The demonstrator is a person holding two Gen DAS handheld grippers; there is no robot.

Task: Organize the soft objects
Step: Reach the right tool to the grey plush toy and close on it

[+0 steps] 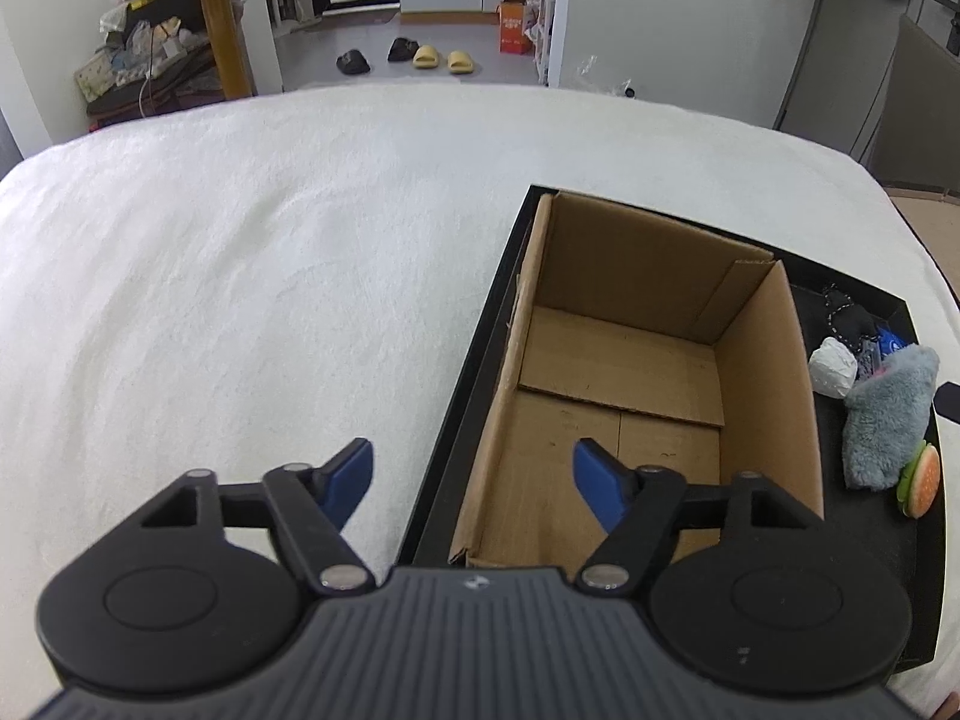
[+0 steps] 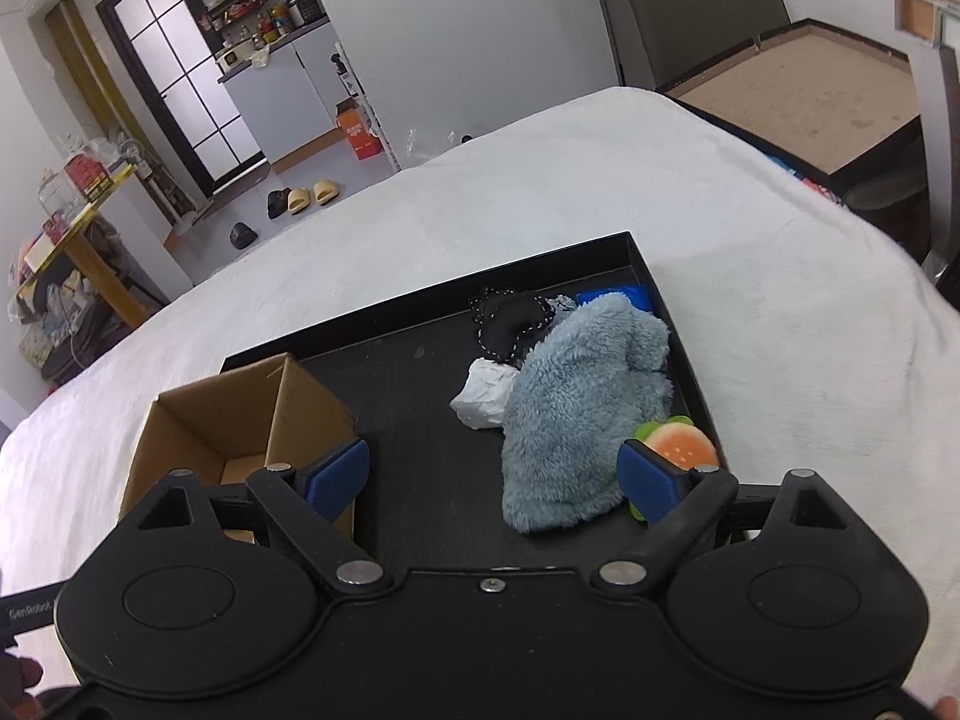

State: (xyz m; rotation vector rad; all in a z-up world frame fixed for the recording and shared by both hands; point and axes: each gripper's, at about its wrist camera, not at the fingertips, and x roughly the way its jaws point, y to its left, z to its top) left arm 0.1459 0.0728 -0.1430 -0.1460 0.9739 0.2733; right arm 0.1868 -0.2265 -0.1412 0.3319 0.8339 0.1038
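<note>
An empty cardboard box (image 1: 630, 372) stands in the left part of a black tray (image 1: 480, 372) on a white blanket. Right of the box lie a grey-blue plush cloth (image 2: 582, 408), a burger toy (image 2: 681, 444), a white crumpled wad (image 2: 486, 399), a black soft pouch (image 2: 510, 315) and a blue item (image 2: 630, 297). My left gripper (image 1: 471, 483) is open and empty above the box's near left wall. My right gripper (image 2: 492, 477) is open and empty above the tray floor, just short of the plush cloth. The box also shows in the right wrist view (image 2: 240, 420).
The white blanket (image 1: 240, 276) covers the bed around the tray. Beyond the bed are slippers (image 1: 441, 57) on the floor, a cluttered yellow table (image 1: 198, 6) and an orange carton (image 1: 516, 24). A brown-topped stand (image 2: 798, 84) sits past the bed's right edge.
</note>
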